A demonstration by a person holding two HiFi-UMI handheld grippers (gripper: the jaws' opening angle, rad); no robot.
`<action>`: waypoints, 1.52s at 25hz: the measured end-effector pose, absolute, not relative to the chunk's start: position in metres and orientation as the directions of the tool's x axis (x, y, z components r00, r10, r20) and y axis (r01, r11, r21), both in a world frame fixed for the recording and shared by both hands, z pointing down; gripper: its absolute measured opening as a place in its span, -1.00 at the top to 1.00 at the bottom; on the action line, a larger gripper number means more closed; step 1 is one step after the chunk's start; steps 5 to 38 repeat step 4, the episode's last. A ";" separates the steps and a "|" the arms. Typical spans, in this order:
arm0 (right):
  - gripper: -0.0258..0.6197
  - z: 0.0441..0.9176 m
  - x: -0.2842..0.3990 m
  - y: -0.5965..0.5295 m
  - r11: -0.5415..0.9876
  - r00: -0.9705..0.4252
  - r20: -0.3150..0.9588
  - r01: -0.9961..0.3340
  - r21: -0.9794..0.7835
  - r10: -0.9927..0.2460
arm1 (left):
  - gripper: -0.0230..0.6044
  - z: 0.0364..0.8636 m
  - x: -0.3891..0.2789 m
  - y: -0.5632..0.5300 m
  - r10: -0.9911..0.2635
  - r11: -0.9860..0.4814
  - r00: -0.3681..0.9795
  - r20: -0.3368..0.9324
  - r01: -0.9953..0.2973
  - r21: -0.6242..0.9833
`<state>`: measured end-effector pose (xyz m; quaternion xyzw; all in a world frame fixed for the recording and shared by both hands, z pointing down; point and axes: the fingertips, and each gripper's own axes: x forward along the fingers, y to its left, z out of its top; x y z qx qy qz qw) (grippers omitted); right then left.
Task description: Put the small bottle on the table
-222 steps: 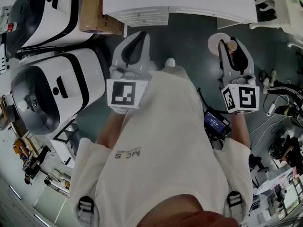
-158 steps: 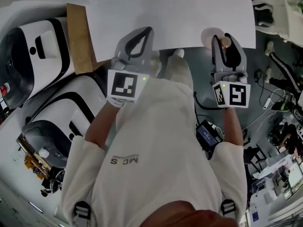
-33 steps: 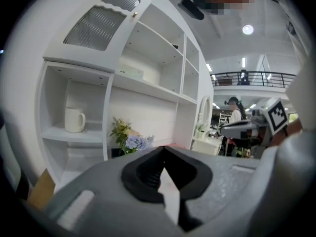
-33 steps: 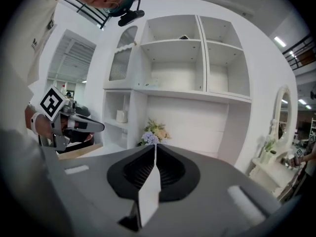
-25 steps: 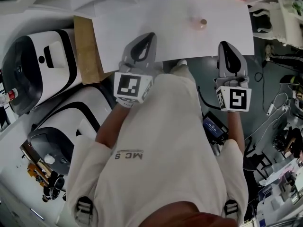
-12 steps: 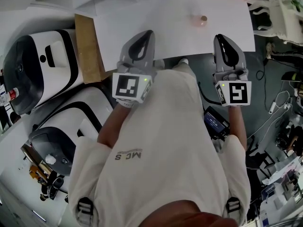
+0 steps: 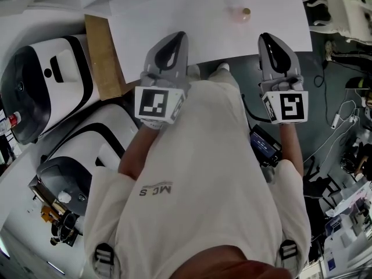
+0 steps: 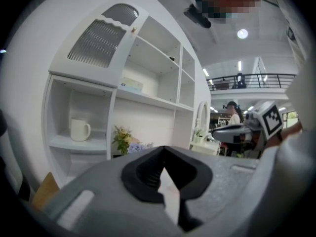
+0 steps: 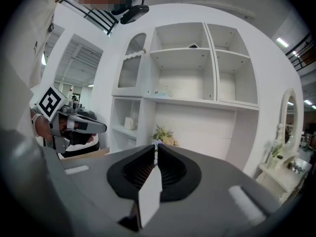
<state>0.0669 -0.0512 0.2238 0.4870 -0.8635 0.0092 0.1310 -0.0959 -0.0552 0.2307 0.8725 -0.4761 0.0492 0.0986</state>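
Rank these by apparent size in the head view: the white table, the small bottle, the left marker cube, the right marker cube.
1. white table
2. left marker cube and right marker cube: alike, so unranked; both sit nearer the camera
3. small bottle

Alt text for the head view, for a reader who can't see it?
A small bottle sits on the white table, apart from both grippers. The left gripper and right gripper hover at the table's near edge, both shut and empty.

- The table point(image 7: 174, 10) is bare from its left edge past the middle
- The small bottle point(image 7: 246, 13) stands toward its right edge
- A brown board point(image 7: 103, 57) lies along the left edge
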 end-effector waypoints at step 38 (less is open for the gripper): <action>0.89 0.226 0.070 -0.047 0.518 -0.483 0.233 -0.847 0.123 -0.844 | 0.93 0.233 -0.093 -0.051 -0.818 -0.534 0.547 0.176 -0.837 0.122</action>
